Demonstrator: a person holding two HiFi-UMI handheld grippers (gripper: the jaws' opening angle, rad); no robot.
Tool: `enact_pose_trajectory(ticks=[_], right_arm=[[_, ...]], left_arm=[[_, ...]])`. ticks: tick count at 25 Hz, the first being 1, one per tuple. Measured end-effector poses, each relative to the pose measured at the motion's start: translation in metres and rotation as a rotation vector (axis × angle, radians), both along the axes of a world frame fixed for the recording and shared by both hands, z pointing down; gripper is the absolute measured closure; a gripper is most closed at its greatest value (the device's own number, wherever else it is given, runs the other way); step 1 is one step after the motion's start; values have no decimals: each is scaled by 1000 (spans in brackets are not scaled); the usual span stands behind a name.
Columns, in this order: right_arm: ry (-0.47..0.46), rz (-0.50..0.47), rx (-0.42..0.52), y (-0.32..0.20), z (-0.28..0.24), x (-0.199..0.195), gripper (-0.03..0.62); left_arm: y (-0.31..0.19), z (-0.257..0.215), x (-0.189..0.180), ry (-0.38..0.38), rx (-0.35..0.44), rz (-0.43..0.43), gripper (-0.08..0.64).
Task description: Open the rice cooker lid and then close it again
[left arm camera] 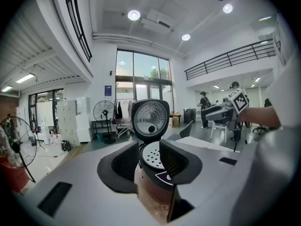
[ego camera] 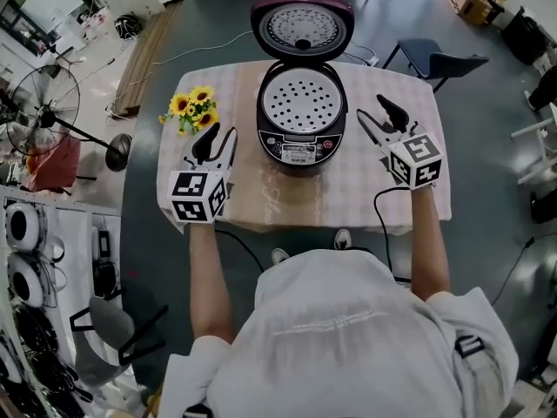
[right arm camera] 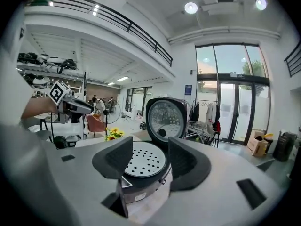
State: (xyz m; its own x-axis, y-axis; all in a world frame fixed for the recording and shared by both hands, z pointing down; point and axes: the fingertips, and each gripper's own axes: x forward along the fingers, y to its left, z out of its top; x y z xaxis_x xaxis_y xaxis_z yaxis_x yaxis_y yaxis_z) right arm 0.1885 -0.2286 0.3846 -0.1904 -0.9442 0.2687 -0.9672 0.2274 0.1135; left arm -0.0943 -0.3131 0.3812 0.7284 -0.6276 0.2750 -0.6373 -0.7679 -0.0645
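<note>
Flanking the open rice cooker [ego camera: 301,122], untouched: left tool [ego camera: 220,135], right tool [ego camera: 370,107].

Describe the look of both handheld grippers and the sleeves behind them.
The left gripper and right gripper each have a pale grey body with two black ribbed jaw pads. Each carries a white cube printed with black square markers. A black cable runs from the right one. The person wears a pale grey short-sleeved top.
</note>
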Motion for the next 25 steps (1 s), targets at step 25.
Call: enact_pose_trajectory(ticks=[25], right_arm=[[73,153,0,27,-7,-45,345]], left_arm=[[4,26,-24,-9,-49,184,409]])
